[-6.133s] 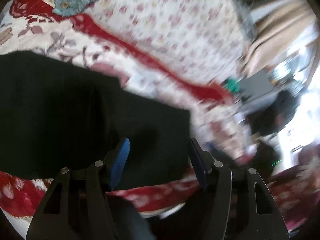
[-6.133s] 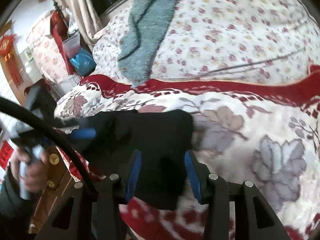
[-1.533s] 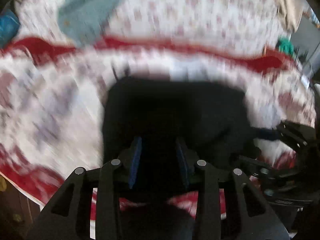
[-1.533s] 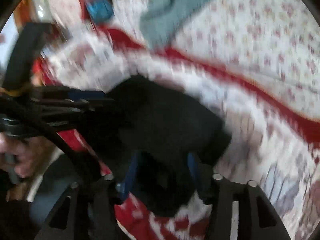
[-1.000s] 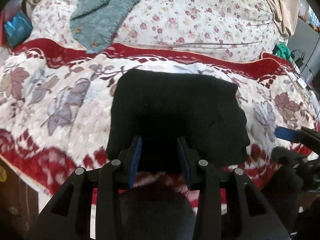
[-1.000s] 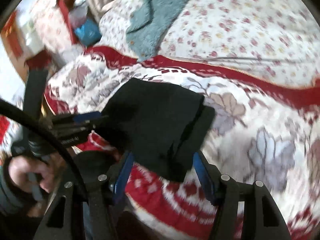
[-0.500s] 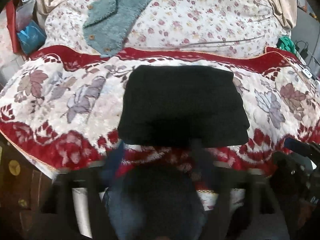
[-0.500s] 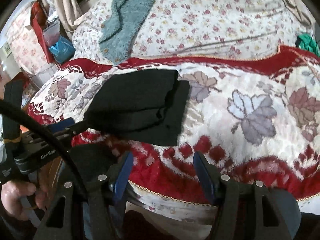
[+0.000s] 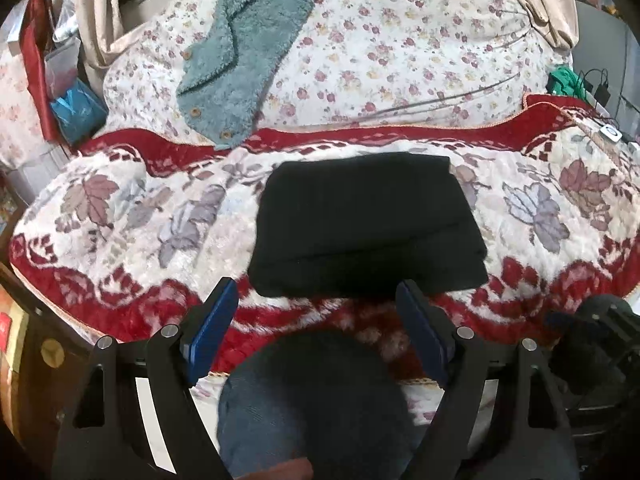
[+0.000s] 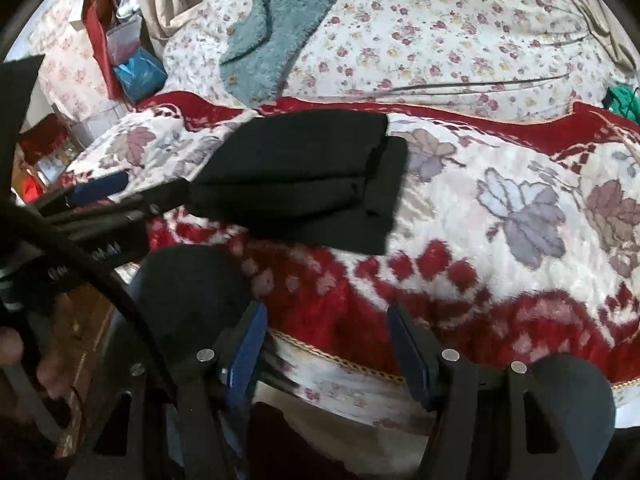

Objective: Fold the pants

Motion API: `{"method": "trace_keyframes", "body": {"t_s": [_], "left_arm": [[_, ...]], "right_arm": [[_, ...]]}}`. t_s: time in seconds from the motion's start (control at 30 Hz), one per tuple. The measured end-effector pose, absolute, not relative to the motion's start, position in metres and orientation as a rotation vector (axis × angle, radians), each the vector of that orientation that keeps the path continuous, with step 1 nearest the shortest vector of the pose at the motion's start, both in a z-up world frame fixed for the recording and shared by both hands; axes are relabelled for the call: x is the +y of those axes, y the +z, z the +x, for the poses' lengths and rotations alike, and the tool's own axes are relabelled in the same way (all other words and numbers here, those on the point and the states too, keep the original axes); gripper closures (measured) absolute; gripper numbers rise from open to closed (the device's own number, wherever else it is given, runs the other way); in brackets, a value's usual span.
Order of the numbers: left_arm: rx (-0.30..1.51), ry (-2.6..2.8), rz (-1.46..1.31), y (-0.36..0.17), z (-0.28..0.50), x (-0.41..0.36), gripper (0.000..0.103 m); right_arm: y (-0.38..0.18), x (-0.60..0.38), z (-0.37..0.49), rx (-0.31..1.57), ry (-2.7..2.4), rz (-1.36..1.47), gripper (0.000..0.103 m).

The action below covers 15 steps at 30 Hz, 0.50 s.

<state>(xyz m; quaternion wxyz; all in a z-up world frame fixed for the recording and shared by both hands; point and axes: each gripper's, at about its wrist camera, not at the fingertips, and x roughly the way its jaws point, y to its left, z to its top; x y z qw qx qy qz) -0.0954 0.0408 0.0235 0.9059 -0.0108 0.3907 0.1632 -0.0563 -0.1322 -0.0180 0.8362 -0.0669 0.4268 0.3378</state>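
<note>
Spread wide and empty now, left gripper [image 9: 316,312] drawn back from black pants [image 9: 366,226] it pinched a second ago, right gripper [image 10: 324,350] likewise parted and bare, leaving the folded bundle at frame centre, beyond the fingertips, on the blanket [image 9: 120,216]; folding apparently done.

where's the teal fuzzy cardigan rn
In the left wrist view the teal cardigan lies upper left on the small-flowered quilt, beyond the folded black pants.

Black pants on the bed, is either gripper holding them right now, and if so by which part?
Nothing is held. The folded black pants lie free on the blanket; the left gripper and right gripper are both open and short of them.
</note>
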Motion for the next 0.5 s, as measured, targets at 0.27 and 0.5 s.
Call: {"method": "trace_keyframes", "body": {"t_s": [0.27,0.5], "left_arm": [[0.839,0.287,-0.115,0.0166,-0.0954,0.0438,0.022],[0.859,0.304,-0.12,0.0137,-0.0943,0.048,0.022]], "right_arm": [[-0.0133,-0.1299,-0.0595,0.886,0.714,-0.146,0.042],[-0.0098,-0.1293,-0.0607,0.878,0.716,-0.15,0.042]]}}
